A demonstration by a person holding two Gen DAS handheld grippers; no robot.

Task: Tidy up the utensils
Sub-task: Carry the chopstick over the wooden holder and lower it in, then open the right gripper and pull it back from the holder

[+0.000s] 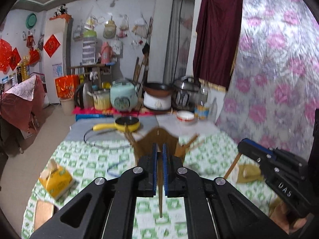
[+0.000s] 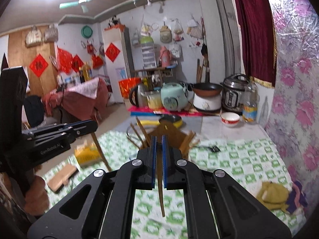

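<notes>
Each gripper is clamped on one thin wooden chopstick. The left gripper (image 1: 159, 151) has its blue pads pressed together on a chopstick (image 1: 160, 195), and the stick hangs down out of the back of the jaws. The right gripper (image 2: 158, 143) pinches its own chopstick (image 2: 161, 197) the same way. Both sticks are up in the air over the green and white cloth (image 2: 249, 159). Just ahead stands a wooden holder (image 2: 169, 134) on the cloth, with more chopsticks leaning out of both sides of it. A chopstick looks very light, stiff and smooth, so it may slip or swing in the pads if it is held near one end. It seems best to hold it close to the middle and squeeze firmly. It looks thin, so a hard bump on the holder could snap it or knock the holder over.
</notes>
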